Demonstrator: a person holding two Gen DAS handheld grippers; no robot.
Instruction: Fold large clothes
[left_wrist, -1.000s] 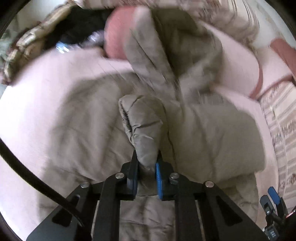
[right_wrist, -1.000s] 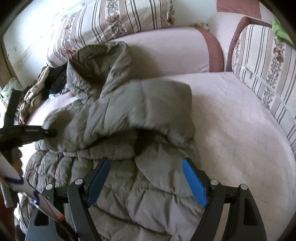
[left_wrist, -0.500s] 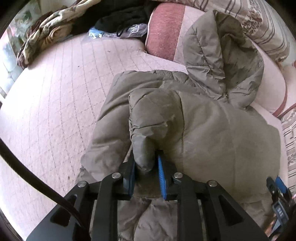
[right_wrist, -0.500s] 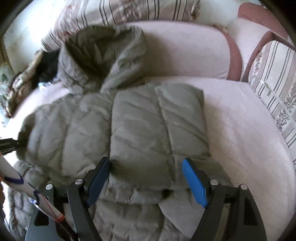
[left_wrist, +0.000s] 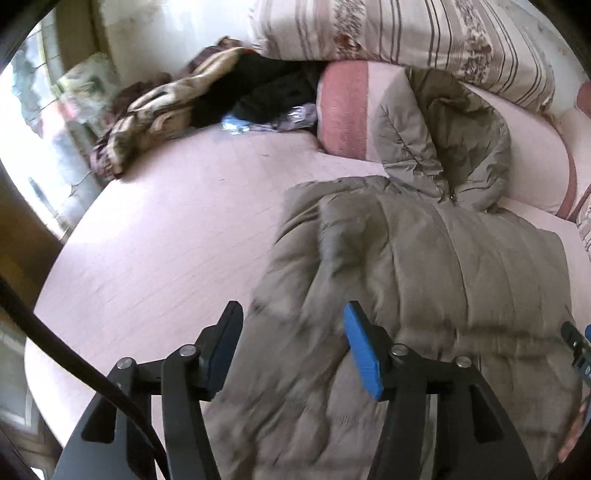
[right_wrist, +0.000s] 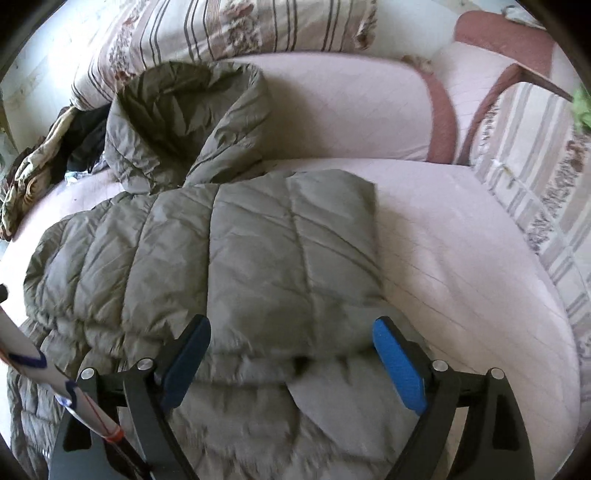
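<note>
On the pink bed (left_wrist: 155, 258), olive quilted puffer jacket (right_wrist: 258, 258) lengthwise under both grippers, left gripper (left_wrist: 291, 354) just opening, right gripper (right_wrist: 291, 365) wide, empty.

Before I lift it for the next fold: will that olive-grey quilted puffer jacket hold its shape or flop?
The olive-grey quilted puffer jacket will probably flop: its folded sleeve panel drapes softly and the hood slumps against the pink bolster cushion. Its puffy quilting suggests it is light for its bulk. The sheen of the shell hints it may slip between pads.
</note>
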